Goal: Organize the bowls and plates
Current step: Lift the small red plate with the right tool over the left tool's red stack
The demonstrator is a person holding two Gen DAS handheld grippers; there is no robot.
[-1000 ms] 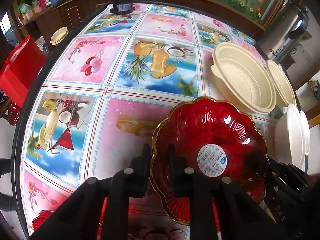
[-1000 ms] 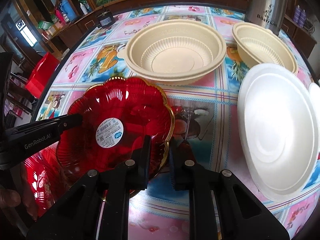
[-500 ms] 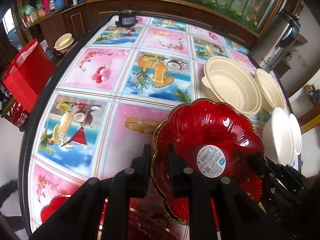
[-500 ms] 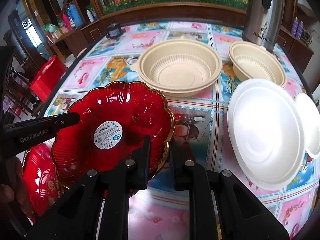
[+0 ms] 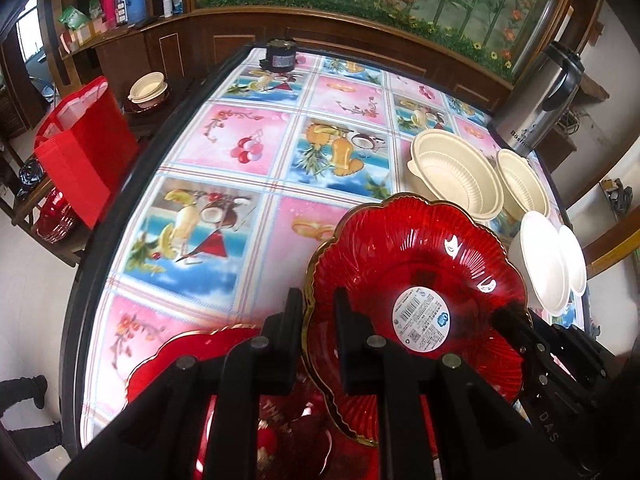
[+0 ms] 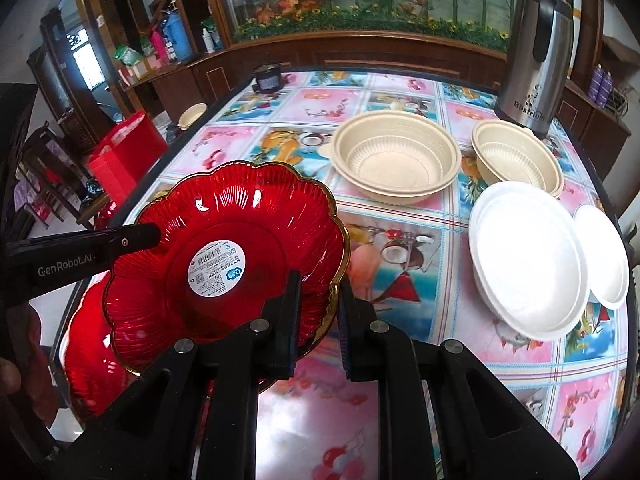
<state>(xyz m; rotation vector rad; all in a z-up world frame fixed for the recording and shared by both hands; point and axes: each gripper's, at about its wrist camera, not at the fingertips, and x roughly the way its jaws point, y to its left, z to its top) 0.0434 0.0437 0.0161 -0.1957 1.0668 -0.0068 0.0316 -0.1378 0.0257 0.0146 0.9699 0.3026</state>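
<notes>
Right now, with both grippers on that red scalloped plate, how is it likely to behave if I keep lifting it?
The red scalloped plate looks glossy, so its rim may slip in the right gripper and left gripper. It holds its shape between the two rim pinches, so it is probably rigid. It looks like glass or hard plastic, so possibly breakable.

Two red plates (image 6: 224, 248), two beige bowls (image 6: 396, 160) beyond the fingers, two white plates (image 6: 528, 264) right of them, one kettle (image 6: 536, 52).
</notes>
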